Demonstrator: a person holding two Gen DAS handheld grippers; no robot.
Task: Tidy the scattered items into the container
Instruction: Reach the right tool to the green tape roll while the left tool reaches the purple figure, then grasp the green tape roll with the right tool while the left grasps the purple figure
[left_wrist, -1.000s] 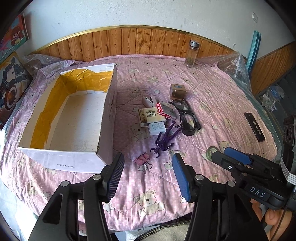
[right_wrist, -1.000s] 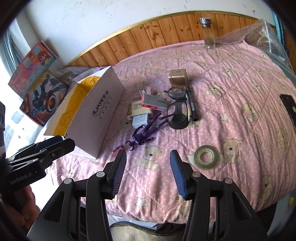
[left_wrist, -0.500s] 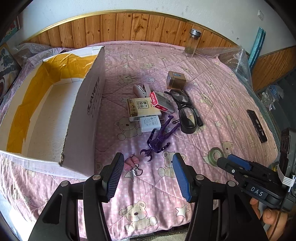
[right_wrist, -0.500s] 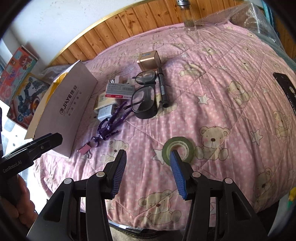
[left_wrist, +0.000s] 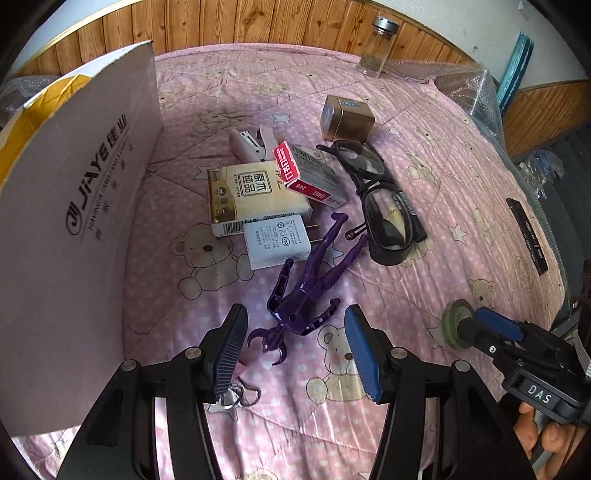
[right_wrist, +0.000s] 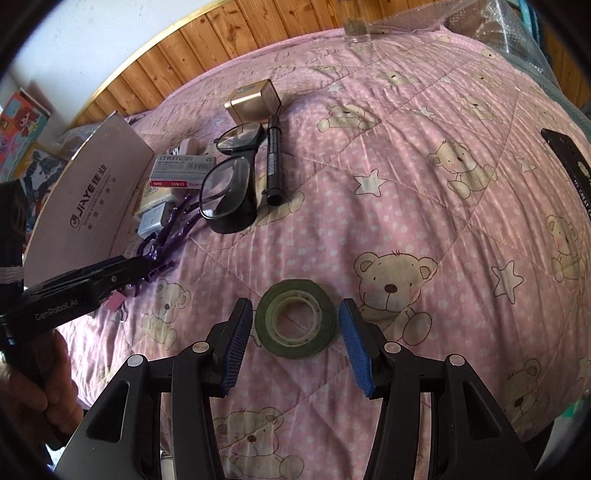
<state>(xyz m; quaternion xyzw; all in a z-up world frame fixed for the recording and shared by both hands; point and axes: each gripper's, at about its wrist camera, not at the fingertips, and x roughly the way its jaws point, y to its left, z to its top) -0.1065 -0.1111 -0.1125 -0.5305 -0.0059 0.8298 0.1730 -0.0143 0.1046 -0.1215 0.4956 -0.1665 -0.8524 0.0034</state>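
Grippers both wide — right gripper (right_wrist: 295, 341) straddles tape roll (right_wrist: 295, 318), left gripper (left_wrist: 295, 349) by purple figure (left_wrist: 306, 291).

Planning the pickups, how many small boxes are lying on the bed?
3: the gold tin at the back, the red staple box in the middle, the tissue pack beside it.

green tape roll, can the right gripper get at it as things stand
Probably yes: the right gripper is open with a finger on either side of the green tape roll, which lies flat on the quilt with nothing between.
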